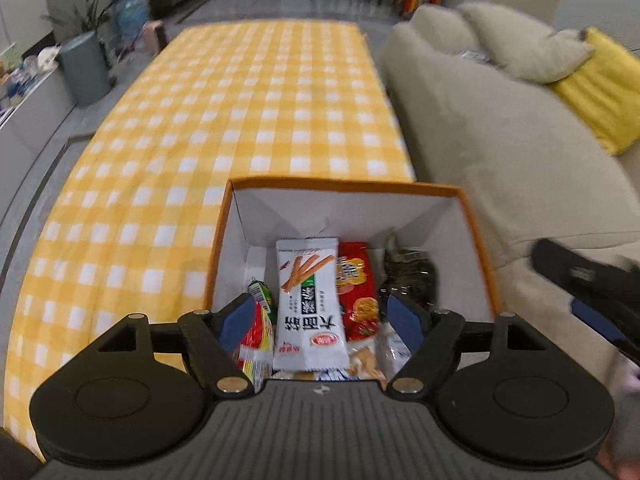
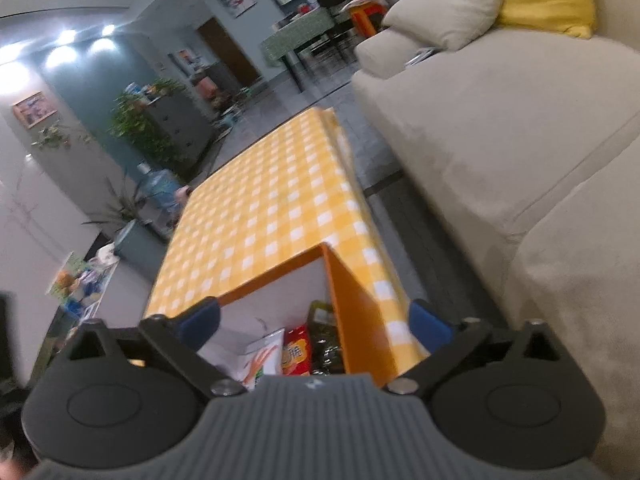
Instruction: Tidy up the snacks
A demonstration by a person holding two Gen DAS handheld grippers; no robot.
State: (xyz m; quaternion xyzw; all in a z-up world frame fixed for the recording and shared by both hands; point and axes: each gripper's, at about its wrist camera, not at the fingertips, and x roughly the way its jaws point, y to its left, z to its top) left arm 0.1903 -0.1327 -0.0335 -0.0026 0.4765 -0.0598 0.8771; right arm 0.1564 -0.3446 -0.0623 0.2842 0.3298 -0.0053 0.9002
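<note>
Both the left gripper [image 1: 322, 322] and right gripper [image 2: 316, 326] gape wide, empty, over the orange box [image 1: 476, 236]; a low finger could snag its wall and tip the snack packets [image 1: 310, 304].

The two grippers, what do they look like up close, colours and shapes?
Both look alike. The left gripper and the right gripper each have a grey ribbed body, two round black discs, black linkage arms with silver pins, and blue pads on the fingers. No cables or sleeves show.
</note>
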